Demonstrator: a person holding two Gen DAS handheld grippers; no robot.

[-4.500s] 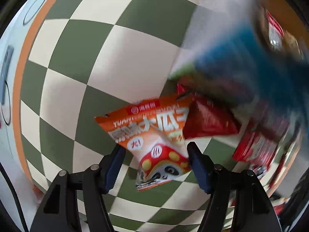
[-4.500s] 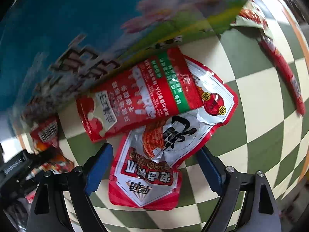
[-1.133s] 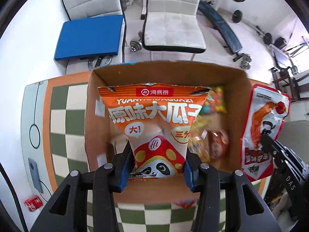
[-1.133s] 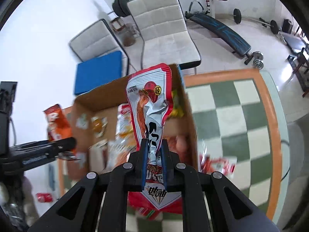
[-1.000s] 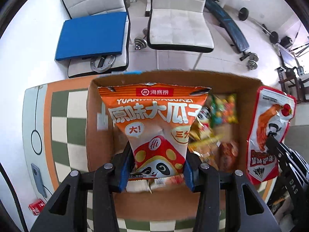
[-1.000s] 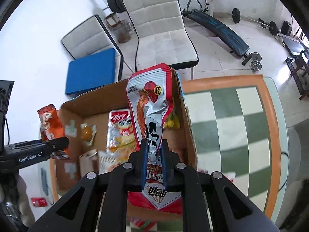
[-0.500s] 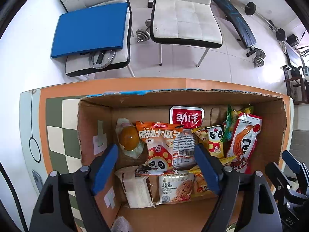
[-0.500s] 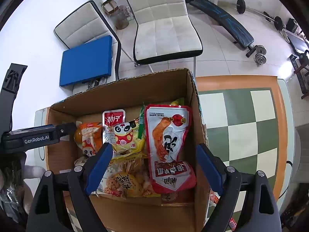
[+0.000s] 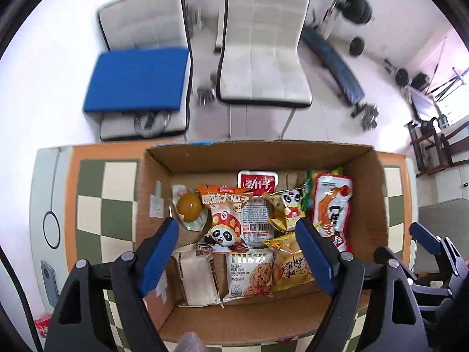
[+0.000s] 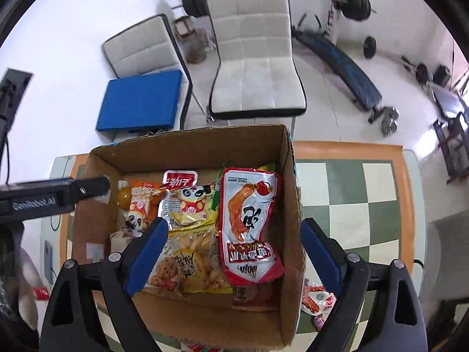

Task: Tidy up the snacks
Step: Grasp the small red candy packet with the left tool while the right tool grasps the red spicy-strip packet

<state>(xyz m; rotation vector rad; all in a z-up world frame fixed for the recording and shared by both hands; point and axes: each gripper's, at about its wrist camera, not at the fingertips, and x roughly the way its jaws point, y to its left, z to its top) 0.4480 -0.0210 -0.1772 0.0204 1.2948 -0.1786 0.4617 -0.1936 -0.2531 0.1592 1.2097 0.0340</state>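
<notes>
**Both grippers empty over the box; loose packets wait outside it**

I have the left gripper (image 9: 237, 252) hanging wide above the cardboard box (image 9: 363, 205), nothing between its blue pads. The right gripper (image 10: 234, 249) is spread too, its jaws opening a touch more, and they bracket the red-and-silver pouch (image 10: 249, 223) from above without pressing on it. That pouch lies along the box's right wall, on top of other bags. The orange panda packet (image 9: 224, 214) lies near the middle, beside a wrapped egg-like snack (image 9: 189, 209).

Outside the box, in the right wrist view, I see a small red-and-white packet (image 10: 318, 297) on the checkered table (image 10: 375, 193), just beside the box's near right corner.

I judge these packets light, soft and crinkly, with slick film that can slide out of a shallow pinch. I would take the loose one across a flat sealed edge, where the film is doubled and stiffer, not over the puffed middle, where brittle contents could get crushed.
</notes>
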